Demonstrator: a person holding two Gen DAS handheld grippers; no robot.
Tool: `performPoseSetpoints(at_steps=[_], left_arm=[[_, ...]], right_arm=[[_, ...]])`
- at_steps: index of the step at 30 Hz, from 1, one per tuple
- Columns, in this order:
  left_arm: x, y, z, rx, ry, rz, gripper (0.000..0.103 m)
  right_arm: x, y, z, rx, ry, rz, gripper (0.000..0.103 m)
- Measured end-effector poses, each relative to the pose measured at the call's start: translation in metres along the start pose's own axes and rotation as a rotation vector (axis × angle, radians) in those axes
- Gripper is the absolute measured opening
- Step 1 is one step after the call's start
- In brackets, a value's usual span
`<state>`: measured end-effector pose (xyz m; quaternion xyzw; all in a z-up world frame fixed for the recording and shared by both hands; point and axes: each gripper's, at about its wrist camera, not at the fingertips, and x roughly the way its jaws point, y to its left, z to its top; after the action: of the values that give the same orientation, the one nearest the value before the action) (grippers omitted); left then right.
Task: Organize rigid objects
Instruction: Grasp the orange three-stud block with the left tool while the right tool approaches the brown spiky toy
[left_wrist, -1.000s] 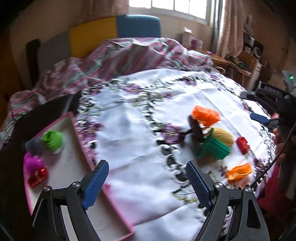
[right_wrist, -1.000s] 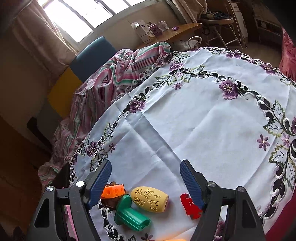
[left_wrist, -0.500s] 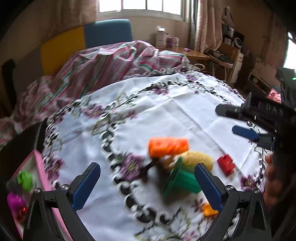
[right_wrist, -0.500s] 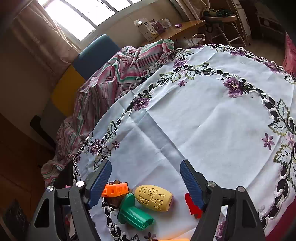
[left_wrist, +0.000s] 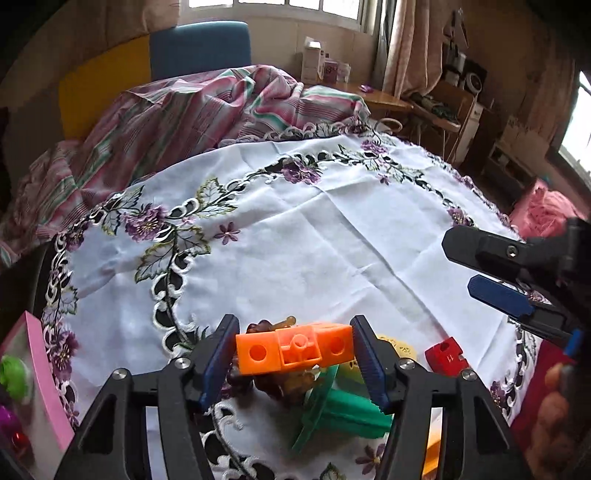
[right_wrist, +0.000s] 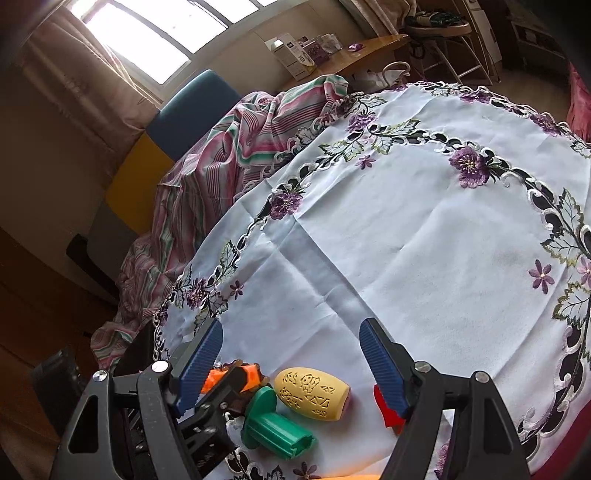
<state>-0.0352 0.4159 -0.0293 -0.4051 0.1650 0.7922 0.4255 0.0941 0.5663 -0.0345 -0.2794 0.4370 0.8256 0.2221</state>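
On my left wrist camera, the left gripper (left_wrist: 293, 356) has its blue pads against both ends of the orange block (left_wrist: 293, 352), clamped on it just above the brown piece (left_wrist: 275, 384) and green flanged peg (left_wrist: 338, 410) on the embroidered tablecloth (left_wrist: 314, 240). Only this view shows the pink tray (left_wrist: 40, 373) at the left edge and the red block (left_wrist: 445, 355). My right wrist camera shows the right gripper (right_wrist: 291, 356) spread wide, holding nothing, above the yellow carved barrel (right_wrist: 312, 393), which is mostly hidden from the left.

A striped blanket (left_wrist: 207, 110) lies beyond the embroidered tablecloth (left_wrist: 314, 236), with perhaps a desk (right_wrist: 354, 55) behind.
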Motion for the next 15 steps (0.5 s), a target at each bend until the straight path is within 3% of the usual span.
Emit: performPoseSetpoints(at_steps=[6, 15], left_arm=[[-0.045, 0.037, -0.018, -0.108, -0.067, -0.022, 0.063], [-0.085, 0.076, -0.078, -0.188, -0.063, -0.005, 0.063]], right_arm=[[0.003, 0.002, -0.001, -0.016, 0.016, -0.013, 0.078], [0.018, 0.02, -0.01, -0.111, 0.089, -0.026, 0.078]])
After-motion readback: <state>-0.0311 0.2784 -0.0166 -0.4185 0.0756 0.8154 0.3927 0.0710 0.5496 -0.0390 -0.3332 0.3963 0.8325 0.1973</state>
